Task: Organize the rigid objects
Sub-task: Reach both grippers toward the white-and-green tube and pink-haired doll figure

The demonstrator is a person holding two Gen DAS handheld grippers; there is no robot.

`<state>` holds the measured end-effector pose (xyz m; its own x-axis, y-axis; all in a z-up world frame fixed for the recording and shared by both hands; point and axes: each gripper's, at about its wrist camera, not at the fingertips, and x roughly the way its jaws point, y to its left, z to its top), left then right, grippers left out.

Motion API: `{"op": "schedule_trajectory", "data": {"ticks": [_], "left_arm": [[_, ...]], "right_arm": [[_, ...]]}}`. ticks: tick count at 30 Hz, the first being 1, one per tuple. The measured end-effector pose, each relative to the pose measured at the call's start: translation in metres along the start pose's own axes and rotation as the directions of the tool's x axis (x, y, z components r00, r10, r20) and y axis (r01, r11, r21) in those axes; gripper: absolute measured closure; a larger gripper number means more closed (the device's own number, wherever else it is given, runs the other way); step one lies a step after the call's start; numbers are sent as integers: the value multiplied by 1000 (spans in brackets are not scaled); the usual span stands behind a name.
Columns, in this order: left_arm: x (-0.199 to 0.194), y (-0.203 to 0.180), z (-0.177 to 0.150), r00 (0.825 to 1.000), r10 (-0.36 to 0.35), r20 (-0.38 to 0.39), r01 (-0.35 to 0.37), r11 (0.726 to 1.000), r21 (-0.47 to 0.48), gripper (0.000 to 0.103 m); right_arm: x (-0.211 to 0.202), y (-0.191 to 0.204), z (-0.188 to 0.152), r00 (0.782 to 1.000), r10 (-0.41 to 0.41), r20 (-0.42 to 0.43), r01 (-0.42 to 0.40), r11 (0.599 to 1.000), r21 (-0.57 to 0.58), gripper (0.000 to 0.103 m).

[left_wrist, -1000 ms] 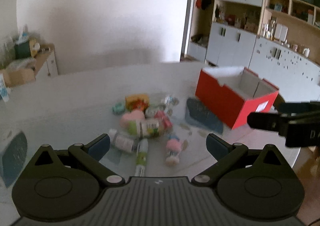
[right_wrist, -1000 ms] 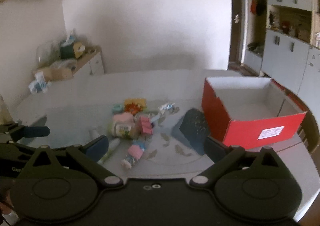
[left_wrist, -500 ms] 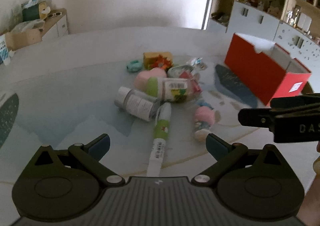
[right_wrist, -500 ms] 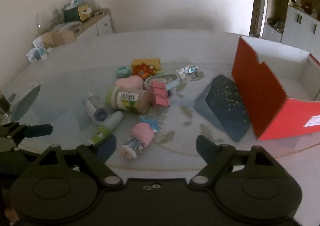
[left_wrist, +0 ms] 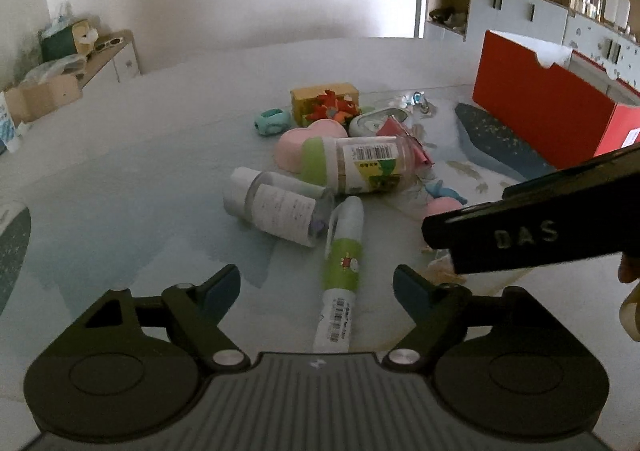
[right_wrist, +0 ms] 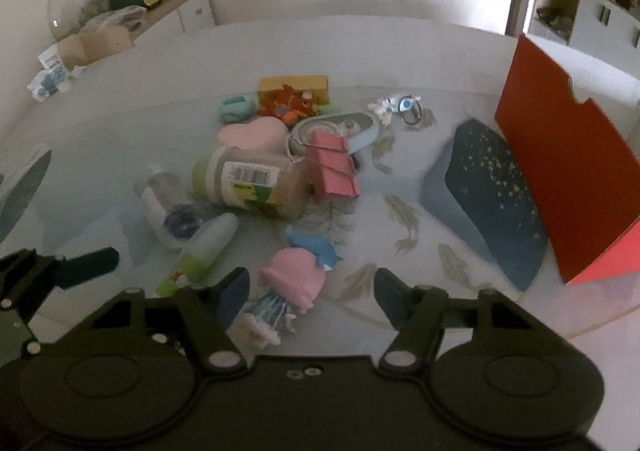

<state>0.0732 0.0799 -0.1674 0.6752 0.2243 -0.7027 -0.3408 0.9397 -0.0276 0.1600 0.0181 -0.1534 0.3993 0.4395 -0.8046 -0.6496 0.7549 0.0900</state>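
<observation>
A pile of small objects lies on the pale round table. A green-and-white tube lies lengthwise between the fingers of my left gripper, whose jaws are closing without touching it. A pink jellyfish toy sits between the fingers of my right gripper, also closing, pads apart from it. Behind them lie a green-lidded jar, a clear bottle, a pink heart and a pink binder clip. An open red box stands at the right.
In the left wrist view the right gripper's finger crosses in front of the jellyfish toy. A yellow box with an orange toy, a teal piece, a tin and a keyring charm lie farther back. A low cabinet stands by the wall.
Both grippers came down and closer to the pile, and their jaws narrowed. The tube now lies between the left fingers, the jellyfish toy between the right ones.
</observation>
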Motion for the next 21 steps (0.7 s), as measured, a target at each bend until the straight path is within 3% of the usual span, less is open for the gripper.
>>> {"op": "schedule_trajectory", "data": {"ticks": [3, 8, 10, 14, 16, 18, 21], "left_arm": [[5, -1, 2, 1000, 1, -14, -1, 1000, -10, 40], [14, 0, 4, 999, -16, -42, 14, 999, -47, 60], [14, 1, 5, 999, -32, -34, 29, 997, -65, 62], [16, 3, 6, 998, -45, -33, 43, 996, -76, 70], [16, 2, 7, 998, -46, -37, 43, 997, -69, 71], [15, 1, 7, 998, -57, -39, 54, 997, -61, 81], [15, 0, 7, 997, -63, -42, 60, 997, -58, 83]], "right_arm": [[6, -1, 2, 1000, 9, -13, -9, 1000, 17, 40], [12, -1, 3, 999, 32, -39, -30, 998, 53, 46], [12, 1, 4, 999, 29, -40, -27, 998, 49, 47], [11, 4, 6, 998, 49, -44, -47, 998, 53, 65], [11, 5, 6, 998, 42, -48, -40, 998, 57, 65], [10, 5, 6, 998, 37, -51, -34, 998, 55, 65], [6, 2, 5, 998, 32, -48, -29, 998, 62, 65]]}}
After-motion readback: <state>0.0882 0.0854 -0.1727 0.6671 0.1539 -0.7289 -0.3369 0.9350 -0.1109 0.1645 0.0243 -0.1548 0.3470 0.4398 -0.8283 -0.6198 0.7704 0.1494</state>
